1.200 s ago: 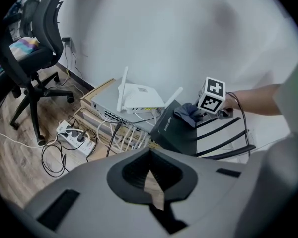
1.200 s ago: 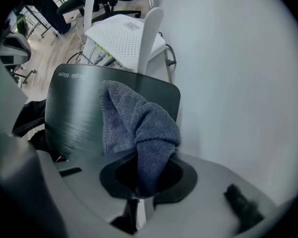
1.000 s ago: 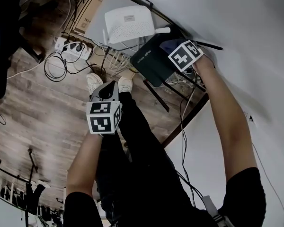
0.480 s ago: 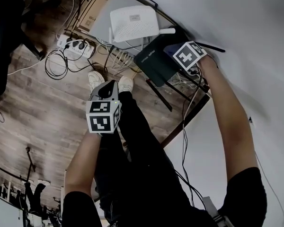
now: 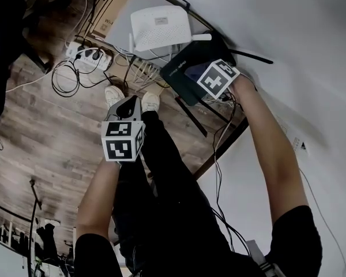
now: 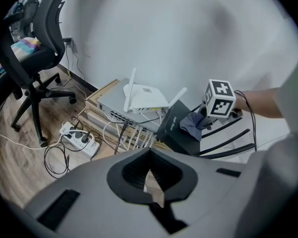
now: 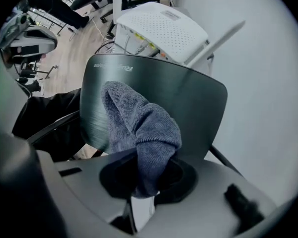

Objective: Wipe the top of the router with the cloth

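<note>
In the head view, the right gripper [image 5: 205,74] is being held on the top of the black router [image 5: 184,69], with the right arm stretched far forward. The left gripper [image 5: 128,104] is being held out over the wooden floor [image 5: 52,131], to the left of the router, nearer, and well apart from it. A white router [image 5: 160,27] is sitting just beyond the black one.

In the left gripper view, the jaws of the left gripper [image 6: 150,176] are being held all but together, with nothing between them. Far to the right, the cloth [image 6: 191,124] is being pressed onto the black router [image 6: 181,135] by the right gripper [image 6: 202,120].

In the right gripper view, the grey cloth [image 7: 141,130] is being clamped between the jaws of the right gripper [image 7: 141,185], and its free end is being laid flat on the dark top of the black router [image 7: 193,100]. The white router [image 7: 161,31] is lying beyond it.
</note>
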